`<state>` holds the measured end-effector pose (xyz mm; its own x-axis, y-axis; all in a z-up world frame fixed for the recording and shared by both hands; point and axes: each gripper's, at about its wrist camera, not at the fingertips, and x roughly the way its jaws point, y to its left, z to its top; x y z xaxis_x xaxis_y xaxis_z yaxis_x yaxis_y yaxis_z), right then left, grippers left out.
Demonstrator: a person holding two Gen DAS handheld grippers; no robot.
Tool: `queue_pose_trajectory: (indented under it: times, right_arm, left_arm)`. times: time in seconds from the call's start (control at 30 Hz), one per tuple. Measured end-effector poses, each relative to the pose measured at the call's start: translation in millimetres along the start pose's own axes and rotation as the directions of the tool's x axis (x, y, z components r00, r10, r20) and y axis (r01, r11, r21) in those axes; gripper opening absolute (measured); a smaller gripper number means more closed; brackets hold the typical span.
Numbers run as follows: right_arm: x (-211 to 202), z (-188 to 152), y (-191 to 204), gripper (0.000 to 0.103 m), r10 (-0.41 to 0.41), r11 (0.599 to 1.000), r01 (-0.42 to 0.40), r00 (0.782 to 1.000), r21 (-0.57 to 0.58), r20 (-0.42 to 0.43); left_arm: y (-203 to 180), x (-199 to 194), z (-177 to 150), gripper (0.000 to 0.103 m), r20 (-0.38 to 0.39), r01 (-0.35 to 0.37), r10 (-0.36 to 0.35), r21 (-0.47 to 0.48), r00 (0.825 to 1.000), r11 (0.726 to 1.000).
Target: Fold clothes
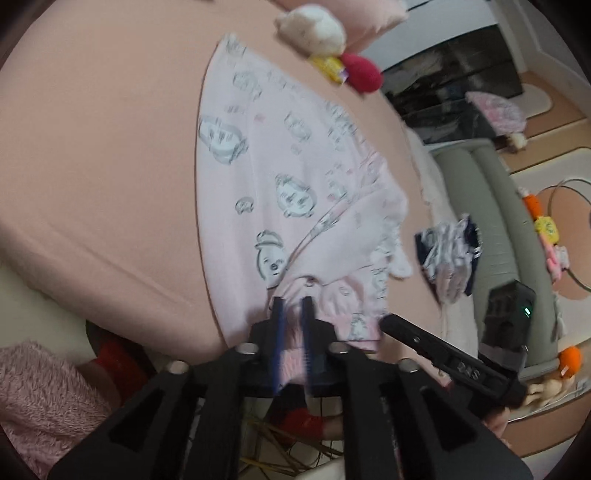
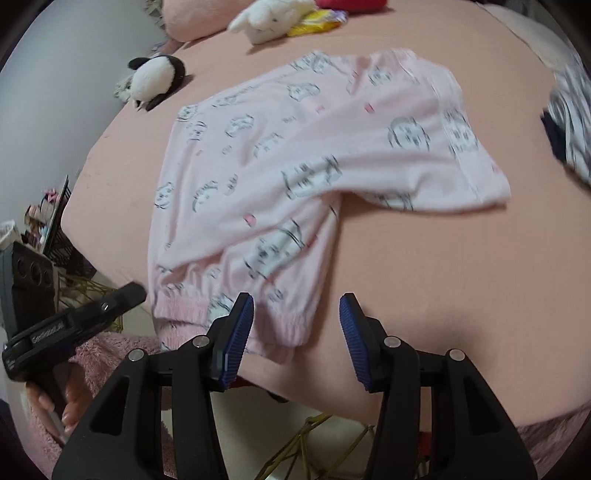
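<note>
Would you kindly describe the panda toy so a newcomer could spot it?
On the pink bed, look past the pink printed garment toward the grey wall. The panda toy lies there, the only black-and-white plush; its neighbour is all white.

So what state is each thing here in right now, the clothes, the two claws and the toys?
Pink printed pyjama trousers: partly folded, lying on the bed.
Left claw: open, cuff fabric between its fingers.
Right claw: open, empty, above the cuffs.
Panda toy: lying on its side.
Striped garment: crumpled, unfolded.

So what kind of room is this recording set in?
Most likely a bedroom: pink pajama pants lie on a bed with a pink sheet, with a pillow and a plush panda at its far end.
</note>
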<state>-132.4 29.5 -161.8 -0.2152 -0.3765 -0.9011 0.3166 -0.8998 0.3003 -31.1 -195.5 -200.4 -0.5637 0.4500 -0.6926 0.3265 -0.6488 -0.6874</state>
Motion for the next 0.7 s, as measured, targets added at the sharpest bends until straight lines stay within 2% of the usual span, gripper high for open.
queue_pose_trajectory:
  times: [0.03,0.2,0.23,0.27,0.33,0.43,0.6,0.7]
  right_arm:
    - [1.2,-3.0,-2.6,0.05,-0.004,1.0,0.004,1.0,0.004,-0.002]
    - [4.9,-11.2,-17.6,0.055,0.019,0.998,-0.019,1.0,0.054,-0.005]
    - [5.6,-10.7,-18.1,0.055,0.024,0.998,-0.024,1.0,0.056,-0.006]
    - [5.3,-10.9,-19.0,0.055,0.029,0.998,-0.029,1.0,0.058,-0.005]
    - [2.9,-10.0,-21.9,0.055,0.038,0.996,-0.038,0.999,0.075,0.003]
    - [-1.1,-7.1,-25.7,0.055,0.05,0.994,-0.052,0.999,0.099,0.019]
    - [-4.7,1.4,-20.0,0.057,0.062,0.994,-0.064,0.998,0.085,0.034]
    - [0.7,3.7,-3.9,0.057,0.045,0.999,-0.045,0.999,0.022,0.014]
  left_arm:
    - [0.6,3.2,-0.4,0.039,-0.007,-0.002,0.002,-0.003,1.0,1.0]
    - [-12.6,11.1,-2.7,0.038,-0.02,-0.009,0.011,0.067,1.0,0.998]
    - [-15.0,12.8,-2.9,0.033,-0.023,-0.005,0.007,0.079,1.0,0.997]
    - [-17.4,14.5,-3.2,0.022,-0.027,-0.001,0.004,0.09,1.0,0.996]
    - [-22.3,17.9,-3.7,0.011,-0.034,0.007,-0.003,0.112,0.999,0.994]
    - [-30.2,2.3,-10.3,0.009,0.028,-0.012,0.008,0.147,1.0,0.989]
    - [-20.6,-33.4,-23.1,0.009,0.104,0.0,-0.007,0.07,0.995,0.998]
    - [-11.0,-40.7,-31.4,0.009,0.099,-0.026,0.024,0.026,0.995,0.999]
